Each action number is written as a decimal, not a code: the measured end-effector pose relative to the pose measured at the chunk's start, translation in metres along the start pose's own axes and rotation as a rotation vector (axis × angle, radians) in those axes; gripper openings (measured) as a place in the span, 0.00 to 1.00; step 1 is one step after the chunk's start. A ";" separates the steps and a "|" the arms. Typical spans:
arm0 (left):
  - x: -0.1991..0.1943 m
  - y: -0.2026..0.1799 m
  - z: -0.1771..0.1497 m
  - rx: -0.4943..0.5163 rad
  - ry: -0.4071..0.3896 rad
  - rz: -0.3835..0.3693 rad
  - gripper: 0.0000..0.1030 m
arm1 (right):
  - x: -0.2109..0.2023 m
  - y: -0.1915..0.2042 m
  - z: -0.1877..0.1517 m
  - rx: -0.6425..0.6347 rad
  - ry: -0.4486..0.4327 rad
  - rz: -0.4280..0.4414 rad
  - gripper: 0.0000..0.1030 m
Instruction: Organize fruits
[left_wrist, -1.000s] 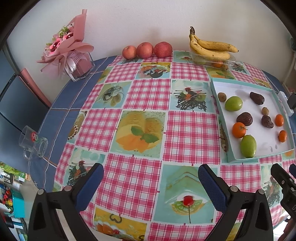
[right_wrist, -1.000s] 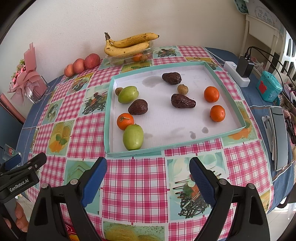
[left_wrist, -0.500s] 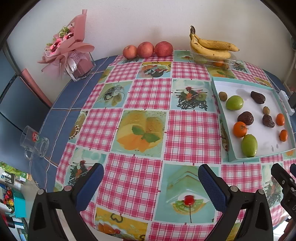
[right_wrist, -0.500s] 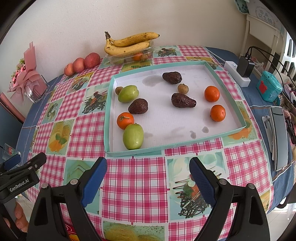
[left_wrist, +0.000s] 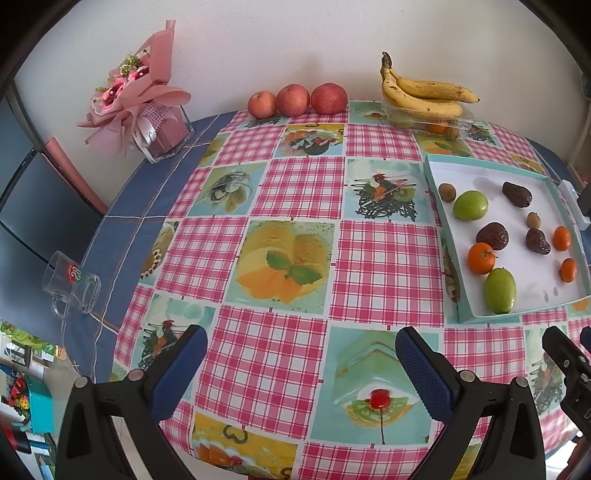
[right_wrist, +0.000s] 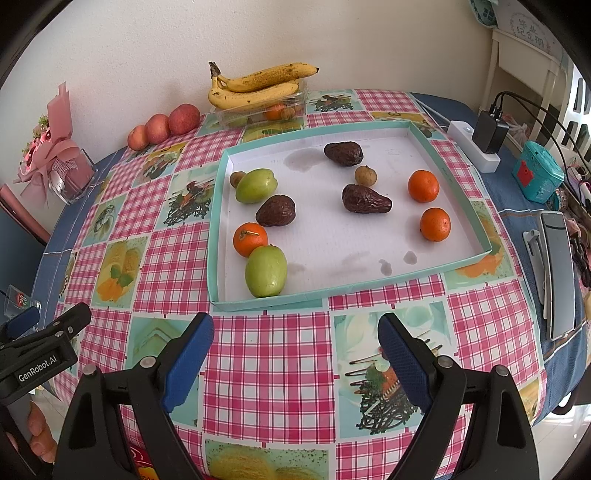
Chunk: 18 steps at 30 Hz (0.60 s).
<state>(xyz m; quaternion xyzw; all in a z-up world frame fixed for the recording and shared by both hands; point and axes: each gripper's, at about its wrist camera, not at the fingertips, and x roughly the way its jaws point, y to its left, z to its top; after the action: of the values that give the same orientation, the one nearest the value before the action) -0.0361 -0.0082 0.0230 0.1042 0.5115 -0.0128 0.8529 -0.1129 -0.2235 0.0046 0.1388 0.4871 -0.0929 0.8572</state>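
**Ana:** Fruit lies loose in the shallow teal-rimmed tray toward the right side of the worktop: two green mango-like fruits, three tangerines, three dark wrinkled fruits that look like avocados, and two small brown round ones. Kinds are mixed, with a tangerine touching a green fruit near the tray's front left corner and two tangerines well apart on the right.

**Ben:** So how far along is the sorting?

**Ana:** Hard to settle. Nothing in the tray is grouped by kind, which would fit fruit waiting to be sorted, or fruit gathered into the tray as the goal. Along the back edge, three red apples sit in a row, and a banana bunch rests on a clear plastic box holding more small fruit.

**Ben:** And the grippers?

**Ana:** The left gripper hovers over the front edge of the worktop, well left of the tray, jaws spread wide and holding nothing. The right gripper hangs above the front edge just short of the tray's near rim, aimed at it, jaws equally wide and empty. A hand grips the left tool's handle at the lower left of the right wrist view.
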 end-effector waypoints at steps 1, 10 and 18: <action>0.000 0.000 0.000 0.000 0.000 0.000 1.00 | 0.000 0.000 0.000 -0.001 0.001 0.000 0.88; 0.000 0.000 0.000 -0.002 0.003 0.005 1.00 | 0.003 -0.003 -0.003 -0.009 0.007 -0.008 0.88; 0.003 0.002 0.000 -0.011 0.019 0.015 1.00 | 0.002 -0.003 -0.001 -0.011 0.009 -0.017 0.88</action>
<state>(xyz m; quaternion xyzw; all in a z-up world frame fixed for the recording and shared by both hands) -0.0347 -0.0059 0.0204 0.1035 0.5187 -0.0025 0.8486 -0.1138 -0.2258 0.0015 0.1305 0.4926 -0.0968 0.8549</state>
